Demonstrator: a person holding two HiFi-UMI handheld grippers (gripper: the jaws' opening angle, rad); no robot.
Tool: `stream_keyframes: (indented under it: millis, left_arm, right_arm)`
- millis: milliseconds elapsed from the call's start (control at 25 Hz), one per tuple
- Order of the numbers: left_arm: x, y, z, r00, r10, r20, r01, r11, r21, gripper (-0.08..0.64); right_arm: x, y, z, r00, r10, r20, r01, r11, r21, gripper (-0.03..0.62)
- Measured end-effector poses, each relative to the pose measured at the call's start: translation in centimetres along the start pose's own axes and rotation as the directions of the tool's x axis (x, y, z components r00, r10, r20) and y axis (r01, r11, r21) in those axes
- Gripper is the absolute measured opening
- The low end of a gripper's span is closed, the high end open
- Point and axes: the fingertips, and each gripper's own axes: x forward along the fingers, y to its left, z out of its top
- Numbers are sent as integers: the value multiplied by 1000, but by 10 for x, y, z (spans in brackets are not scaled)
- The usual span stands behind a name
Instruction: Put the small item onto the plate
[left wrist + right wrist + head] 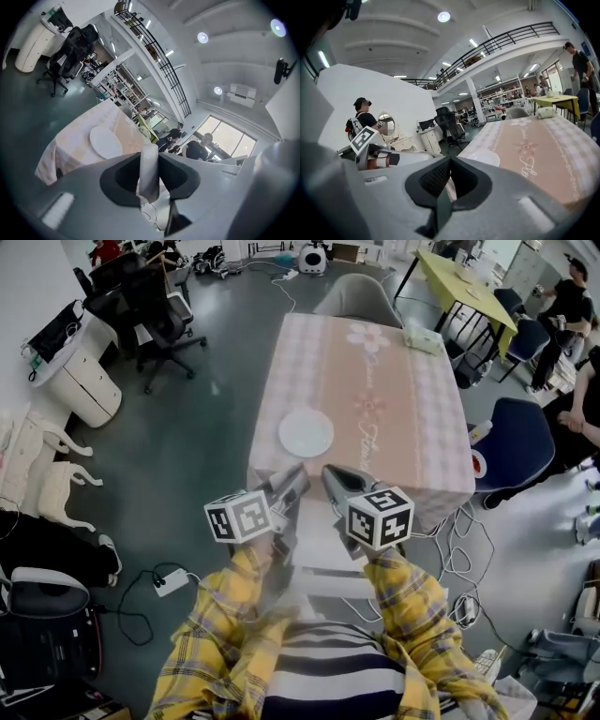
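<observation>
A white round plate (306,433) lies near the front left of a table with a pink chequered cloth (403,418). My left gripper (293,479) hovers just short of the table's near edge, below the plate. It is shut on a small pale flat item (150,174) that stands upright between its pads. The left gripper view has the plate (105,142) ahead and to the left. My right gripper (337,478) hangs beside the left one, shut and empty (449,160). Its view shows the plate (483,157) close ahead. The item is hidden in the head view.
A pale tissue pack (424,337) sits at the table's far right corner. A grey chair (361,294) stands at the far end and a blue chair (516,442) to the right. Black office chairs (155,306) are at the left. Cables (459,549) trail on the floor. People stand at the right.
</observation>
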Motion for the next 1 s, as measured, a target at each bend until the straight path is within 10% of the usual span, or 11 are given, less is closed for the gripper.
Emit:
stream_keyframes:
  millis: [1000]
  left_arm:
    - [126,105,36,985,89,-146,-98,994,-55,103]
  right_arm:
    - [116,-98,-12,981,-88,-174,89,996,-2,-3]
